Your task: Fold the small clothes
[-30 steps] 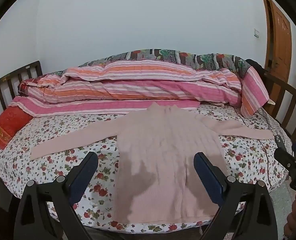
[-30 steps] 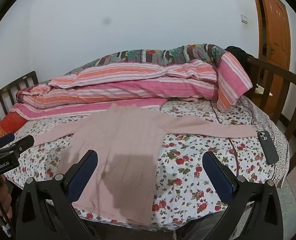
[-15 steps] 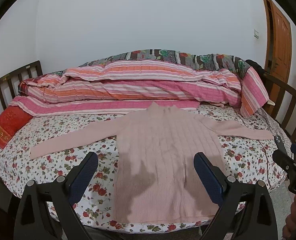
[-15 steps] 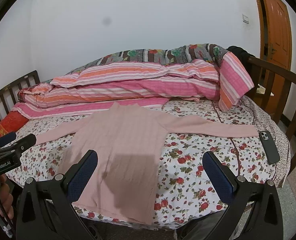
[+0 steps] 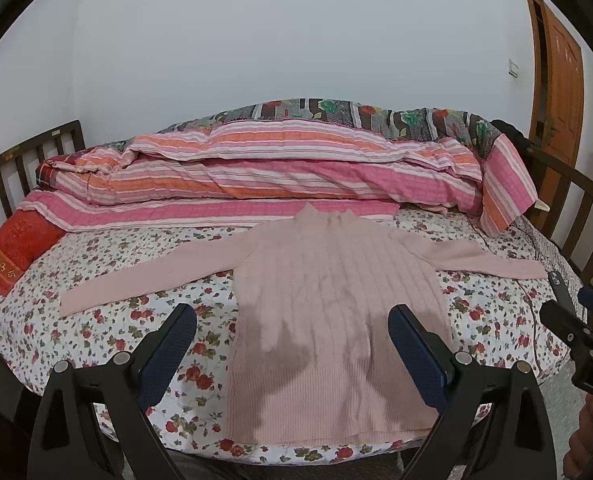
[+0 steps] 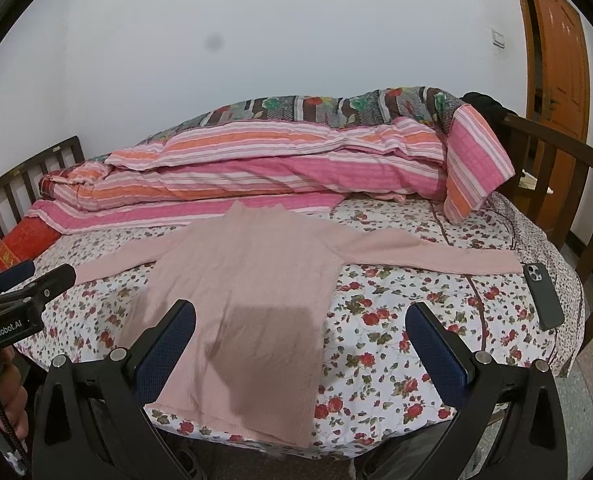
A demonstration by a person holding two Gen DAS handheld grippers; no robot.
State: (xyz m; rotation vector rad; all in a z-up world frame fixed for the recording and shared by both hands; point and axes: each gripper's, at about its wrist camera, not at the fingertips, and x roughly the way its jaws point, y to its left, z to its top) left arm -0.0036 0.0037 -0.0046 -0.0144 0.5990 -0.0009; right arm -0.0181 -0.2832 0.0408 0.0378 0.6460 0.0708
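Both the left gripper (image 5: 292,344) and right gripper (image 6: 300,344) gape wide, empty, above the pink sweater (image 5: 332,300); its three-o'clock sleeve (image 6: 436,258) nearly touches the phone (image 6: 544,296), so a careless fold might drag it.

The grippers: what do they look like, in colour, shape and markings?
Each gripper, left and right, has a black frame with two angled fingers, silver screws at the joints, and dark blue textured pads. White lettering "GenRobot.AI" marks the left body, seen in the right wrist view, where a braided black cable hangs below it.
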